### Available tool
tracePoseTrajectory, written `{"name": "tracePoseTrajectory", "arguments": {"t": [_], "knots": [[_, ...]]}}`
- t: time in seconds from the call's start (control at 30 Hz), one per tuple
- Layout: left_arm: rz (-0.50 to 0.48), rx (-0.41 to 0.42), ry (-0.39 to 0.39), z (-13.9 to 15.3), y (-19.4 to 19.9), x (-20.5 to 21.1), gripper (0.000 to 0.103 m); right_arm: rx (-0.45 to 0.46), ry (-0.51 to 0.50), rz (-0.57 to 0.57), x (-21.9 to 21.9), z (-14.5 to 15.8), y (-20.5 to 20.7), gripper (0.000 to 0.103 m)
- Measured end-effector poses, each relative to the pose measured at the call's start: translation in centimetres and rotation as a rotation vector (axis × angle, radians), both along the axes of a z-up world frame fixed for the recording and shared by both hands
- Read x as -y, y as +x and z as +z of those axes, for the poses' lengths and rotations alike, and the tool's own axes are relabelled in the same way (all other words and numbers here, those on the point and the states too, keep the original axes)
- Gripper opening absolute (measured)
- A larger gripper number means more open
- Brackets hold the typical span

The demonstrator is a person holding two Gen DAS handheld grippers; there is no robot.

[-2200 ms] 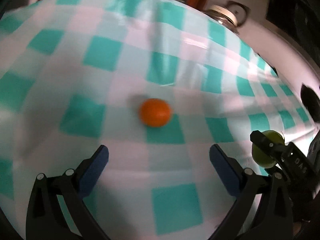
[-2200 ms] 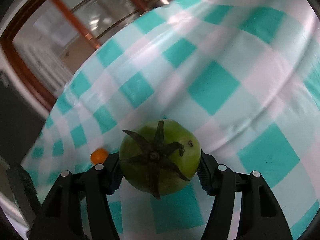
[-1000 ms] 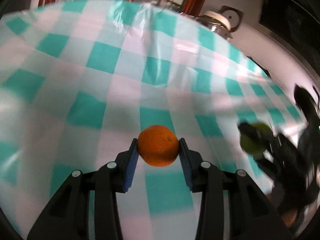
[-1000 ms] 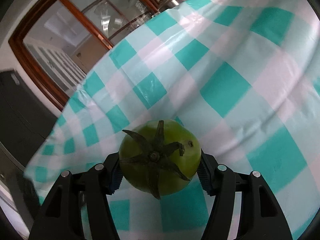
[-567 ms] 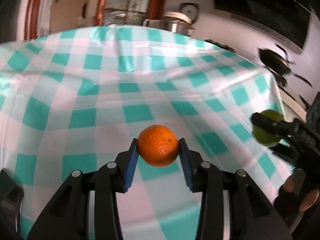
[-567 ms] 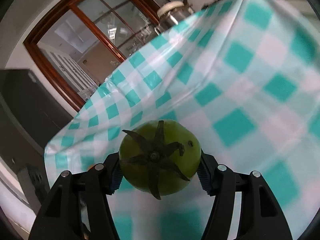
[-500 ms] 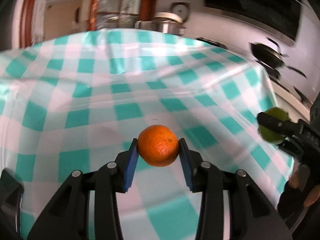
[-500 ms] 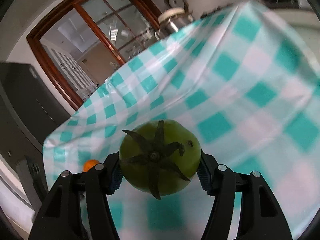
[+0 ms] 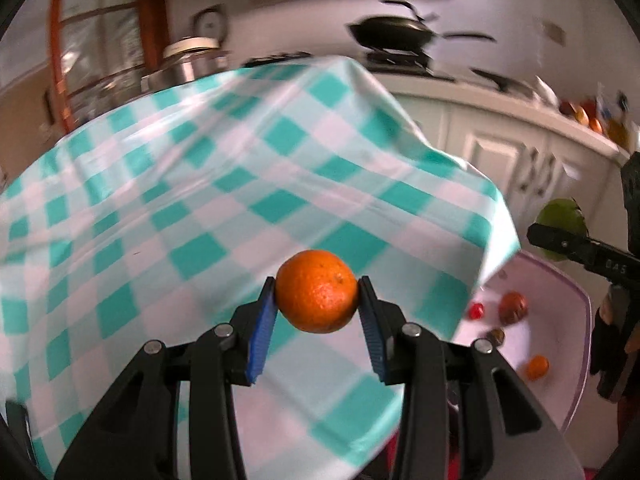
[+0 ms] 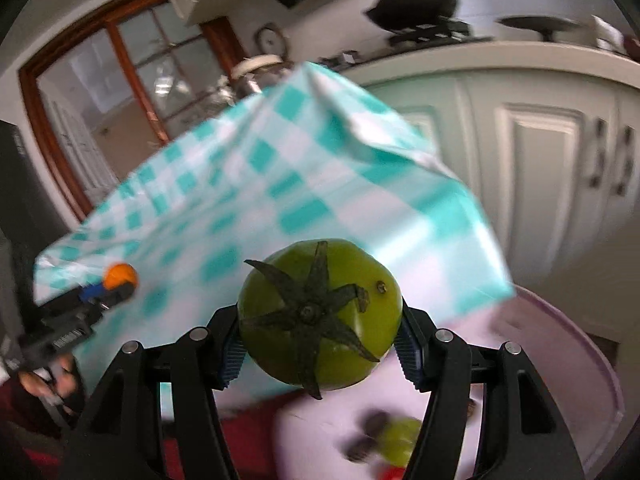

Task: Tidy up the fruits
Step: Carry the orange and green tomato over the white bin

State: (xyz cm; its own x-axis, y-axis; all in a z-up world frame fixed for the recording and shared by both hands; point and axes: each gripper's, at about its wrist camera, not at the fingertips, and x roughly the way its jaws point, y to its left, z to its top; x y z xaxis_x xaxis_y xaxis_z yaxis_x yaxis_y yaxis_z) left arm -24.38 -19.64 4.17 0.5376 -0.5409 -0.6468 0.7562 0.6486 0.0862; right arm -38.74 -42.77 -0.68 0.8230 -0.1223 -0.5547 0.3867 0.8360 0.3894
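Left hand-held gripper [image 9: 316, 300], centre of the left wrist view, is clamped narrow on an orange [image 9: 316, 291], blue pads [image 9: 262, 332] pressed to both sides of the fruit, held above the teal-and-white checked cloth [image 9: 192, 184] covering the worktop. Right hand-held gripper [image 10: 320, 324], lower centre of the right wrist view, grips a green tomato [image 10: 320, 316] w/ its dark star-shaped calyx facing the camera; jaws sit at mid width, closed on the fruit. In the left wrist view the same tomato shows at the far right edge, w/ fingers of the person's hand [image 9: 618, 320] below it. A pale lilac tray [image 9: 576, 320], lower right, sits beside and below the cloth's hanging corner and carries several small fruits: red, brown and orange ones, blurred. Background, top of frame: a black wok [image 9: 394, 36] on a counter, white cabinet doors [image 10: 536, 176], a wood-framed glass door [image 10: 120, 92] at upper left.
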Motion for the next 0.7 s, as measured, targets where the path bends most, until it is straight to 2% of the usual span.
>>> {"name": "tracePoseTrajectory", "arguments": {"t": [0.13, 0.33, 0.53, 0.7], "knots": [[-0.095, 0.012, 0.062, -1.1, -2.5, 3.1, 0.041, -0.102, -0.028, -0.073, 2.4, -2.8, -2.9, 0.061], [-0.277, 0.023, 0.142, -2.9, -6.9, 7.5, 0.041, -0.185, -0.032, -0.162, 4.9, -5.5, -5.6, 0.061], [-0.436, 0.045, 0.223, -5.3, -11.0, 11.1, 0.041, -0.233, -0.026, -0.225, 6.5, -7.4, -7.9, 0.061], [-0.519, 0.072, 0.251, -6.2, -13.4, 13.0, 0.041, -0.211, -0.036, -0.229, 6.5, -6.7, -9.5, 0.061]]}}
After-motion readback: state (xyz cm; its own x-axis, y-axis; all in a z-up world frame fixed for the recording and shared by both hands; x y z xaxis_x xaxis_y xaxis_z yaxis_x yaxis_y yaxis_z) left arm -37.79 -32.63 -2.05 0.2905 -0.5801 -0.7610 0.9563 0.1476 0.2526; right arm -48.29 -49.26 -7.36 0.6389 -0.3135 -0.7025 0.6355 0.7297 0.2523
